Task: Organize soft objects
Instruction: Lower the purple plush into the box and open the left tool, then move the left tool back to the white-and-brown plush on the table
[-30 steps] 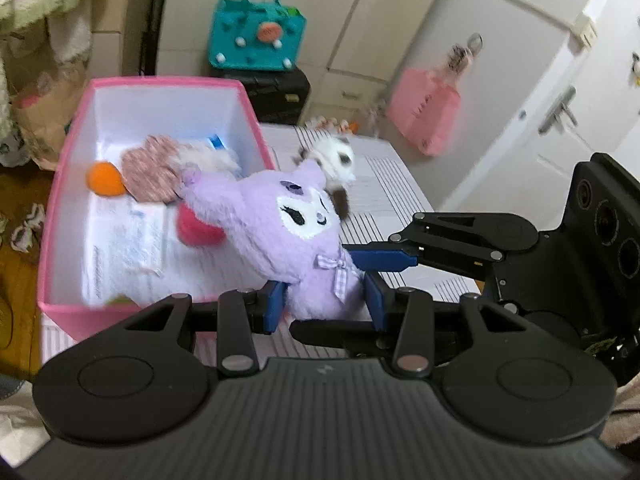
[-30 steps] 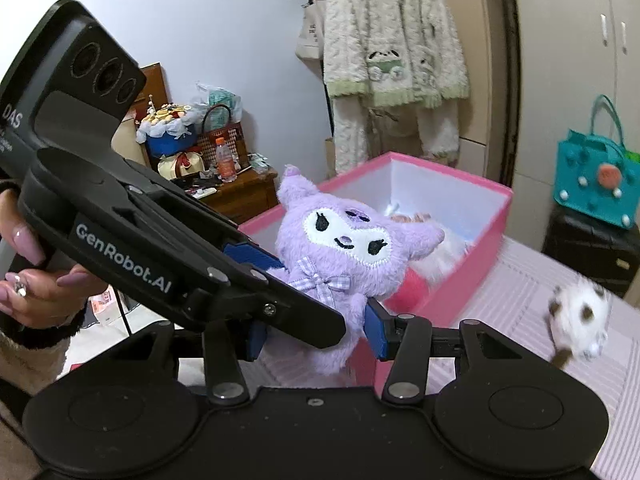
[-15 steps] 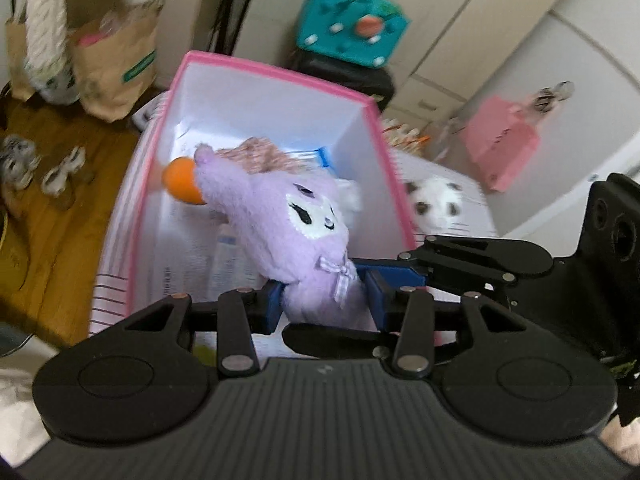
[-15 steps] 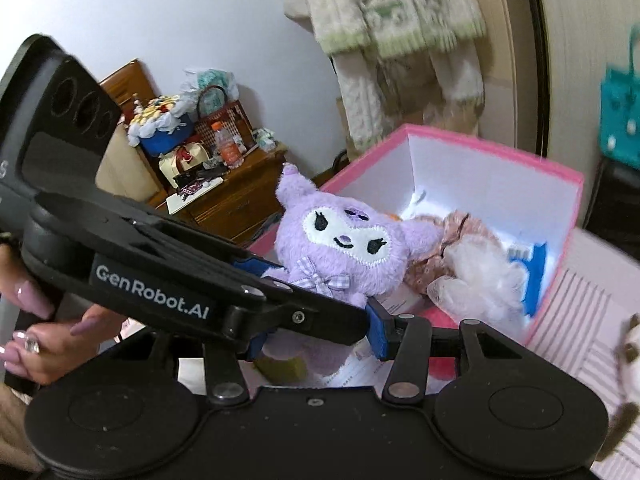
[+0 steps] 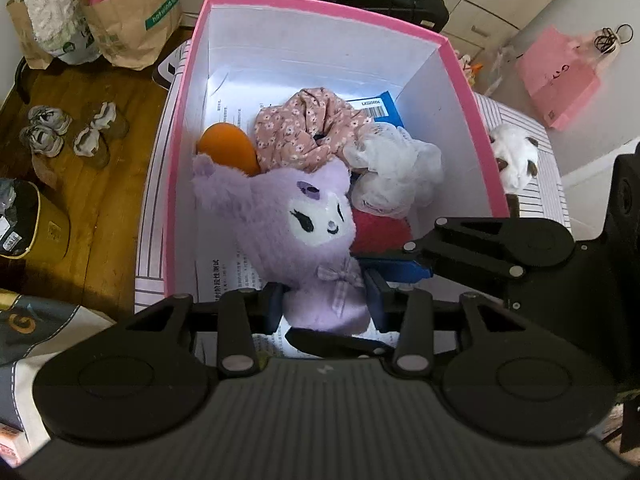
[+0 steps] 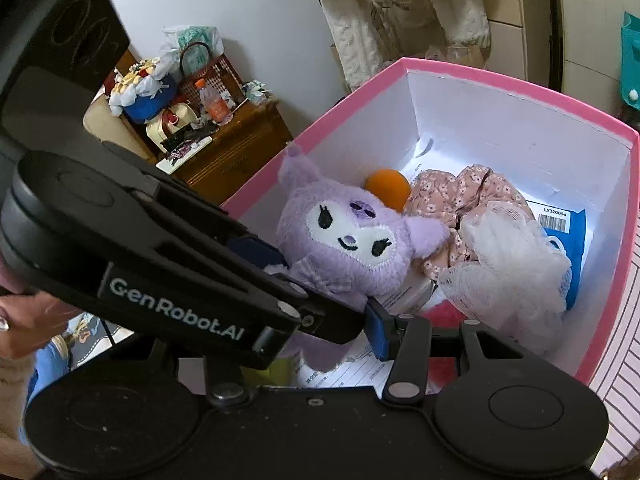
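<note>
Left gripper (image 5: 325,300) and right gripper (image 6: 320,320) both clamp the purple plush (image 5: 296,232) | plush hangs inside pink box (image 5: 178,152), near front wall | advice: lower onto papers, release both together.

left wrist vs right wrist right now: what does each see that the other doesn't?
Left wrist only: the white and brown plush lying outside the pink box, brown paper bags, and a pink bag.

Right wrist only: the wooden cabinet with a bottle, and the hanging knit cardigan.

Both: the purple plush pinched by the left gripper and right gripper over the box, plus the orange ball, floral fabric and white mesh pouf inside.
</note>
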A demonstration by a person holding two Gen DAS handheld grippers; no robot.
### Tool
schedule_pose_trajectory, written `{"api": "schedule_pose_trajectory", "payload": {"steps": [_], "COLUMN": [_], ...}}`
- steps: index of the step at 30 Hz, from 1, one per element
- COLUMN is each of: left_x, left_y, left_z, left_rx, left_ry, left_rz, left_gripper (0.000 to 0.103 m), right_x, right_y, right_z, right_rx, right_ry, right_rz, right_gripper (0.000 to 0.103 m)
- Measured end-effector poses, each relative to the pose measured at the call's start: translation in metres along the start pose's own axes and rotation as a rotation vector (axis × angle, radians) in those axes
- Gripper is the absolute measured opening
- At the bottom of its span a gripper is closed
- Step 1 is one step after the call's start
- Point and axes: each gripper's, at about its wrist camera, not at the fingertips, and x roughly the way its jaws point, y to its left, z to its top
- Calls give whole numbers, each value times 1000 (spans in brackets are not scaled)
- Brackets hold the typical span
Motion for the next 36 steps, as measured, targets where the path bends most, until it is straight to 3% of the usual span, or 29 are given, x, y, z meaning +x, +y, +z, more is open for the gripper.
{"api": "schedule_pose_trajectory", "payload": {"steps": [6,9,10,12,16,26,36], "left_x": [1,-3,-7,-16,-31,-66,-93], "left_y": [-1,-4,-5,-7,-7,-28,-68], "left_z": [3,2,1,-1,-8,-33,-62], "left_rx": [-1,-9,-5,9,42,133,221], "left_ry": [10,1,-14,-52,-91,-144,-191], "left_rz": [18,20,30,46,57,102,94], "left_gripper": [41,44,53,61,60,61,62], "right_x": [4,8,9,9,-1,-67,-132], "right_y": [0,0,1,1,3,19,45], "right_z": [5,6,6,6,2,-17,-43], "right_rx": [2,2,3,1,-21,-61,-116], "right_ry": [17,42,55,63,35,-70,-122], "right_rz": [-7,-42,-56,-78,-103,-121,-143], "right_gripper": [60,68,69,72,72,72,72]}}
